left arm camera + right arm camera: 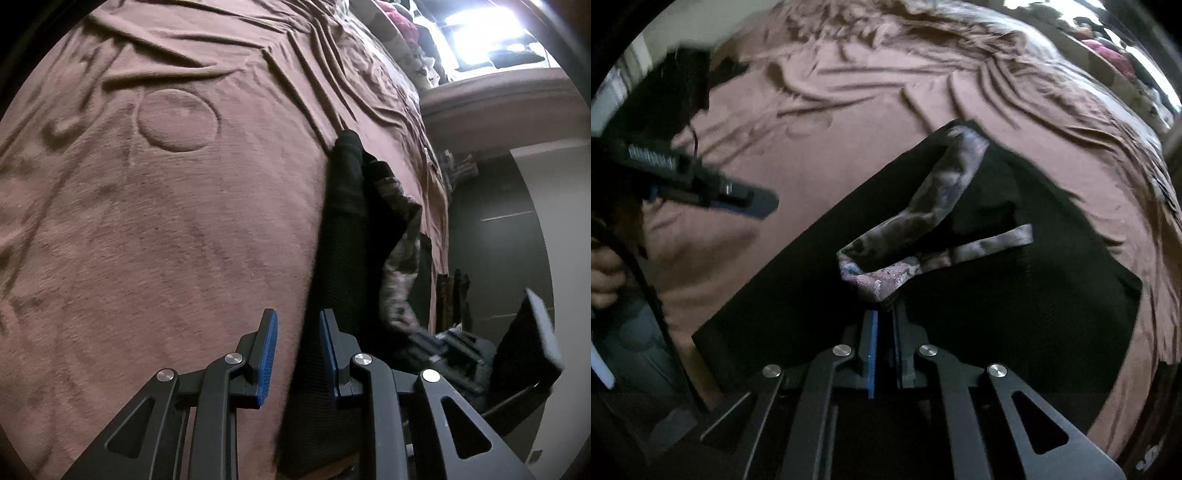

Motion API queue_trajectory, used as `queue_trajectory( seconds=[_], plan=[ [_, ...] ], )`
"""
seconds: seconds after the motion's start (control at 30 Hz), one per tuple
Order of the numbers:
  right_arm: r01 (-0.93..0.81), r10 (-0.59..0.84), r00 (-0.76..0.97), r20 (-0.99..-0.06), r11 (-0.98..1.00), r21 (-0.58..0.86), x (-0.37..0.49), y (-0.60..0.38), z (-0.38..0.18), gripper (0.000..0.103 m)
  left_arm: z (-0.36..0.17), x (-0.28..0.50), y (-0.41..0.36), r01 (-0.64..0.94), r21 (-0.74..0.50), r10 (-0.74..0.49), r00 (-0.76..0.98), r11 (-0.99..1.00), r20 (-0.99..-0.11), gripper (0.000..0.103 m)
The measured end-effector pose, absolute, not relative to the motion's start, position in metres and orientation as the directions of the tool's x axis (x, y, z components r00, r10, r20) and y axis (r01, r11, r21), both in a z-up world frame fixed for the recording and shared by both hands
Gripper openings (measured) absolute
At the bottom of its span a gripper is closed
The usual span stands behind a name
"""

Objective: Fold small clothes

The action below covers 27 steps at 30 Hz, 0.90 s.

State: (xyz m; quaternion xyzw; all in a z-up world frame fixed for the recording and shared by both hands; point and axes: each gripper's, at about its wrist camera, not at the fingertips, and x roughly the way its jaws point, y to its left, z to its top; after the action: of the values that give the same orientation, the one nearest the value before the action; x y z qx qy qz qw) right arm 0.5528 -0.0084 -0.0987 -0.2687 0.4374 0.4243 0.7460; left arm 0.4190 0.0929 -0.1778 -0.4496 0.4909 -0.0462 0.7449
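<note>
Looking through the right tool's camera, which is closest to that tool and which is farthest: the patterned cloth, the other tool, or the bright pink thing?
1. The patterned cloth: right at the tips of the right tool, which pinches its near corner, over the black garment.
2. The left tool: off to the left, above the brown blanket.
3. The bright pink thing: far away at the top right, past the blanket.

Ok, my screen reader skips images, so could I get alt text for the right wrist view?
The right tongs are shut on the patterned strap of a black garment spread on a brown blanket. At left, the left tongs hang above the blanket.
</note>
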Motion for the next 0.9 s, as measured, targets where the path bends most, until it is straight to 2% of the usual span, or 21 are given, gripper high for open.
queue_trajectory(
  seconds=[0.23, 0.43, 0.53, 0.6, 0.63, 0.8, 0.9],
  plan=[
    [-0.763, 0.501, 0.318, -0.805, 0.639, 0.097, 0.587, -0.070, -0.060, 0.003, -0.177, 0.432, 0.083, -0.354, -0.728, -0.530, 0.511, 0.587, -0.676, 0.024],
    [-0.624, 0.486, 0.419, -0.767, 0.768, 0.146, 0.613, -0.113, -0.047, 0.003, -0.170, 0.439, 0.083, -0.334, -0.729, -0.533, 0.513, 0.598, -0.672, 0.024],
    [-0.478, 0.400, 0.488, -0.775, 0.866, 0.147, 0.622, -0.136, -0.051, 0.004, -0.168, 0.441, 0.081, -0.325, -0.719, -0.530, 0.505, 0.615, -0.682, 0.038],
    [-0.414, 0.397, 0.476, -0.785, 0.889, 0.199, 0.628, -0.151, -0.057, 0.006, -0.167, 0.442, 0.080, -0.317, -0.712, -0.526, 0.503, 0.626, -0.686, 0.053],
    [-0.389, 0.404, 0.463, -0.789, 0.892, 0.228, 0.629, -0.157, -0.061, 0.007, -0.167, 0.443, 0.079, -0.314, -0.711, -0.527, 0.500, 0.629, -0.687, 0.054],
    [-0.356, 0.426, 0.419, -0.802, 0.889, 0.286, 0.623, -0.177, -0.077, 0.032, -0.174, 0.447, 0.076, -0.319, -0.693, -0.527, 0.470, 0.647, -0.708, 0.056],
    [-0.363, 0.453, 0.375, -0.809, 0.875, 0.321, 0.620, -0.186, -0.085, 0.033, -0.178, 0.451, 0.070, -0.318, -0.684, -0.534, 0.445, 0.656, -0.719, 0.056]
  ],
)
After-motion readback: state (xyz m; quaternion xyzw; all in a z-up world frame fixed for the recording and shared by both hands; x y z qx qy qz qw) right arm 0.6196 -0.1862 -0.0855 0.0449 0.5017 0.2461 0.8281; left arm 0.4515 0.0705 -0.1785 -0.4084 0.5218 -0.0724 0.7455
